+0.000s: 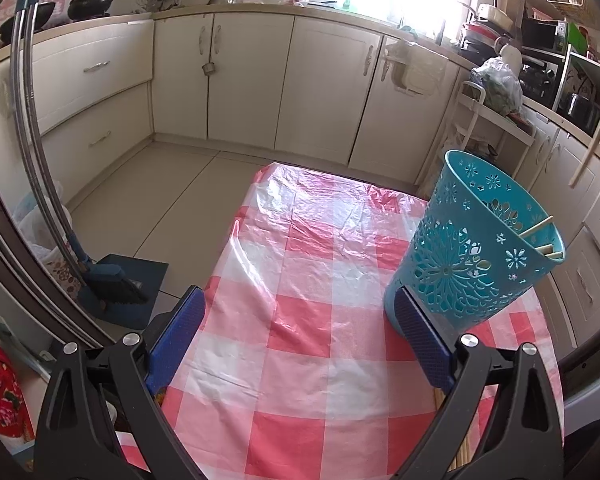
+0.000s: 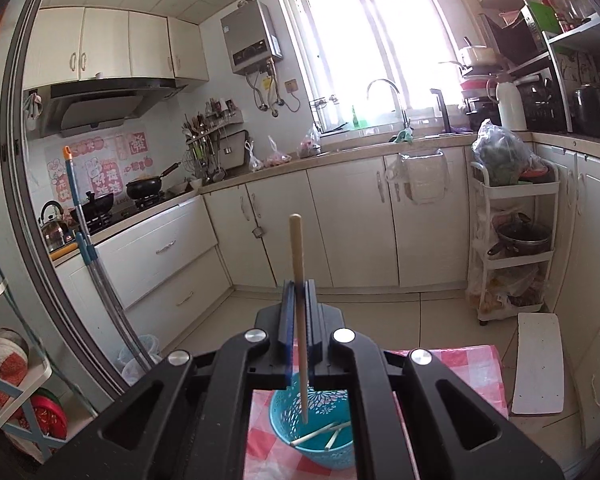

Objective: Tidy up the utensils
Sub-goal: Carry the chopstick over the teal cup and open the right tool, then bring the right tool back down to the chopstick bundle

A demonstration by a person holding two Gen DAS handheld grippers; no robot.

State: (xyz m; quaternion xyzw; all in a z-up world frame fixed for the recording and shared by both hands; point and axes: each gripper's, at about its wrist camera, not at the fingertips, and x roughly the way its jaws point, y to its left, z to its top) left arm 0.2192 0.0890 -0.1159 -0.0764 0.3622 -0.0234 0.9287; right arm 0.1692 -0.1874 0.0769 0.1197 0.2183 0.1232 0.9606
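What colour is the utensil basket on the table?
Teal basket with cut-out flower patterns; the left wrist view shows it best.

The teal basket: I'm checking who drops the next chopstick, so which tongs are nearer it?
Right. The right tongs hold a chopstick directly above the teal basket; the left tongs sit open beside it.

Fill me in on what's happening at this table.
A person with a gripper in each hand is sorting chopsticks into a teal basket on the checked tablecloth. The right gripper is shut on one chopstick, held upright over the basket's mouth. A few chopsticks already lie inside. The left gripper is open, with its right finger close beside the basket's base; whether it touches is unclear.
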